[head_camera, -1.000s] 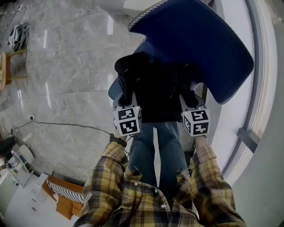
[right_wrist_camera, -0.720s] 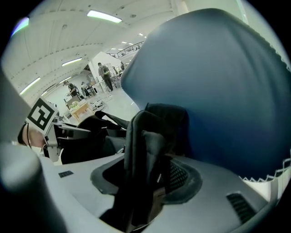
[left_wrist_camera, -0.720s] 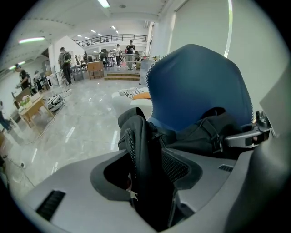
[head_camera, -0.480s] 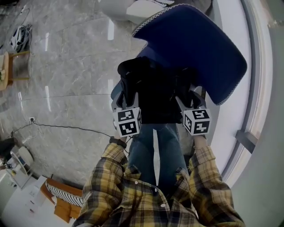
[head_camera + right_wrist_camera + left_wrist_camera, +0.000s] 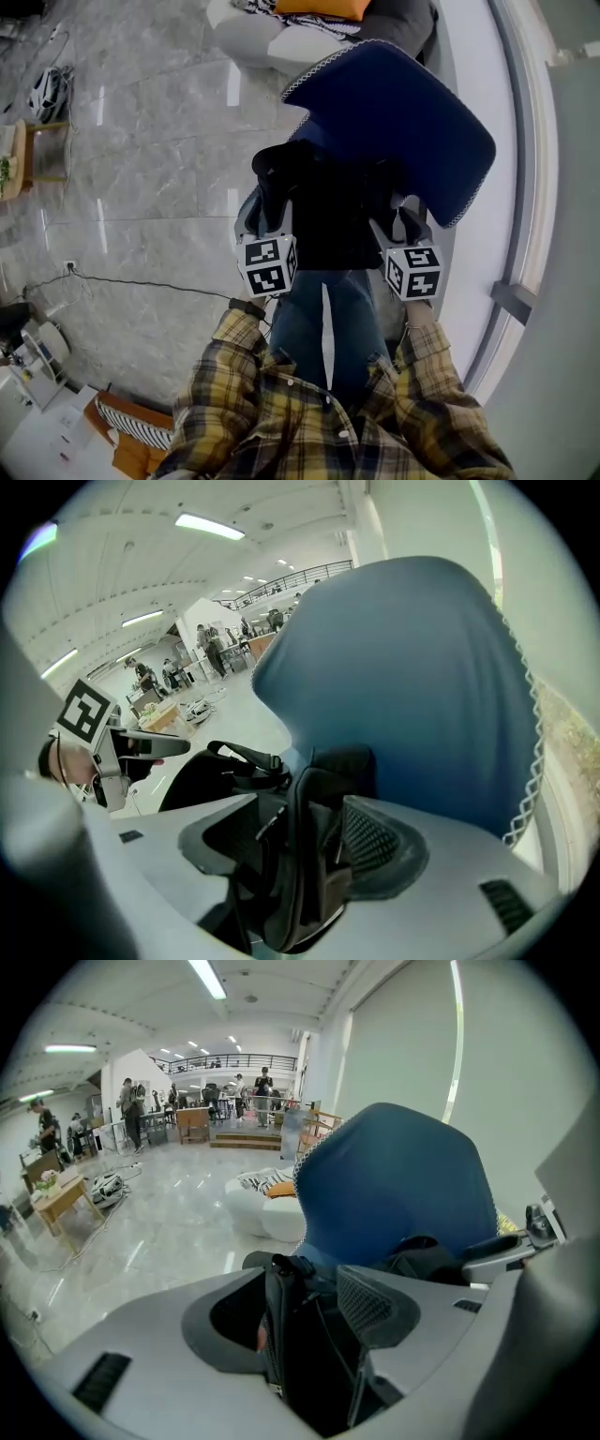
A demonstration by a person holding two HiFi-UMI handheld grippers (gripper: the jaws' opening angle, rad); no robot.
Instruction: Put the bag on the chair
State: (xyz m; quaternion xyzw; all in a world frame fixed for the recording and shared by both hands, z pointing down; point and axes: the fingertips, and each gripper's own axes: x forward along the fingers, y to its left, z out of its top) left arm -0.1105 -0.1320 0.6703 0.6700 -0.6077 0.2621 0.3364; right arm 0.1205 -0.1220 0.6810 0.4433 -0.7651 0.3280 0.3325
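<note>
The black bag (image 5: 328, 211) sits on the blue chair (image 5: 403, 112) at frame center. My left gripper (image 5: 305, 1312) and right gripper (image 5: 300, 841) gape wide around its edges, so this looks like the release. Next I should pull both straight back.

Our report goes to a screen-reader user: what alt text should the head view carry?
Seen from above, a black bag rests on a blue chair, with the left gripper and the right gripper at its two sides. The person holding them wears a yellow plaid shirt and jeans, standing on a grey marble floor.
</note>
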